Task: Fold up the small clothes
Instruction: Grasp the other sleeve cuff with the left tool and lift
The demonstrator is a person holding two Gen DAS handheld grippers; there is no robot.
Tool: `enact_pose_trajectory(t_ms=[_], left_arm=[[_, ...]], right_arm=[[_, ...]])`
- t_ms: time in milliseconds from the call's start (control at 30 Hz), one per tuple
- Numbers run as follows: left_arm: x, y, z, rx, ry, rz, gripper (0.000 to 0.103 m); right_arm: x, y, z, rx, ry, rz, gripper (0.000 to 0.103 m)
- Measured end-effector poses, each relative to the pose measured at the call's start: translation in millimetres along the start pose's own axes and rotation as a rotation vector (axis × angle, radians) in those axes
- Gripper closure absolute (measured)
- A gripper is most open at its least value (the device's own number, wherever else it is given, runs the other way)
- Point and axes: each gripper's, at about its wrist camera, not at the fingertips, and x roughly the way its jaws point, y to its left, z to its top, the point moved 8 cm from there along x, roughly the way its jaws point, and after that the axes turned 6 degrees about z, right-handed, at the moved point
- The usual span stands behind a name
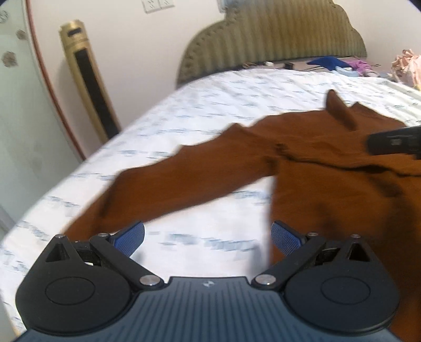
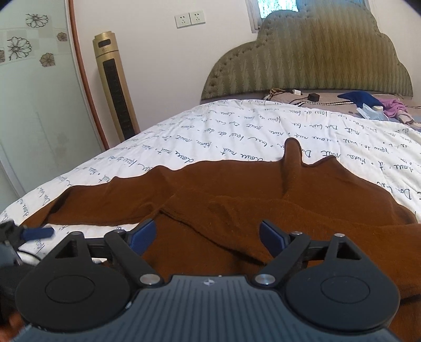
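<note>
White quilt (image 2: 236,131) with blue handwriting print covers the bed, and on it the brown garment (image 2: 236,197) lies spread, one long sleeve (image 1: 171,179) stretched out toward the left edge of the bed and a small pointed flap standing up at its far hem.

My right claw (image 2: 206,236) hovers low over the body of the garment, jaws wide apart, nothing between them. My left claw (image 1: 208,236) is just as wide, over bare quilt between the sleeve and the body, and holds nothing.

My worry: the knit looks soft and already lies in creased layers near the middle, so a pinch from here could catch two layers at once and drag the whole piece askew. The quilt is loose too; a low grab could take bedding along with the cloth.

Behind the bed stands an olive padded headboard (image 2: 315,60); a gold tower fan (image 2: 115,86) stands by the wall beneath two sockets (image 2: 190,18), and small clutter lies by the headboard.
</note>
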Motion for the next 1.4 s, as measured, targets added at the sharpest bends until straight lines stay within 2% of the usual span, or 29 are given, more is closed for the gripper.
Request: enact_pose_trajectory(t_ms=[133, 333, 400, 500, 533, 633, 667, 733, 767, 867, 967, 1033, 1133, 1233, 1267, 1367, 1400], left_arm=[[5, 53, -23, 0.079, -0.016, 0.101, 0.0], [17, 117, -59, 0.158, 0.039, 0.223, 0.002], [17, 131, -63, 0.191, 0.031, 0.251, 0.012], [18, 140, -66, 0.228, 0.04, 0.27, 0.033], [22, 142, -67, 0.239, 0.049, 0.273, 0.045], [31, 143, -75, 0.299, 0.08, 0.297, 0.068], [31, 143, -79, 0.325, 0.081, 0.312, 0.07], [33, 143, -81, 0.353, 0.076, 0.34, 0.085], [34, 143, -81, 0.355, 0.082, 0.342, 0.088], [31, 147, -75, 0.309, 0.097, 0.32, 0.091], [20, 149, -62, 0.199, 0.106, 0.227, 0.091], [7, 145, -43, 0.087, 0.105, 0.103, 0.091], [-14, 128, -5, -0.022, 0.052, -0.101, 0.091], [-34, 94, 32, -0.05, -0.007, -0.289, 0.091], [-40, 78, 47, -0.066, -0.019, -0.377, 0.091], [-47, 33, 76, -0.104, -0.02, -0.576, 0.091], [-47, 17, 83, -0.107, -0.018, -0.618, 0.091]], right_arm=[[-9, 2, -7, -0.019, 0.009, 0.005, 0.015], [-18, -1, -11, -0.017, 0.007, 0.005, 0.013], [-18, -2, -13, -0.005, 0.008, 0.009, 0.012], [-15, -3, -16, 0.008, 0.015, 0.011, 0.012], [-14, -3, -17, 0.009, 0.019, 0.011, 0.012], [-14, -3, -20, 0.006, 0.022, 0.01, 0.012], [-15, -3, -20, 0.008, 0.022, 0.009, 0.012], [-16, -6, -21, 0.013, 0.02, 0.007, 0.011], [-16, -8, -22, 0.017, 0.019, 0.005, 0.011], [-18, -13, -22, 0.03, 0.015, -0.001, 0.011], [-20, -16, -21, 0.039, 0.007, 0.0, 0.011], [-22, -18, -21, 0.041, 0.002, -0.001, 0.011], [-25, -24, -22, 0.048, -0.004, -0.01, 0.011], [-30, -32, -23, 0.066, -0.014, -0.022, 0.011], [-32, -35, -23, 0.072, -0.019, -0.027, 0.011], [-41, -46, -25, 0.094, -0.034, -0.05, 0.011], [-44, -51, -25, 0.101, -0.038, -0.059, 0.01]])
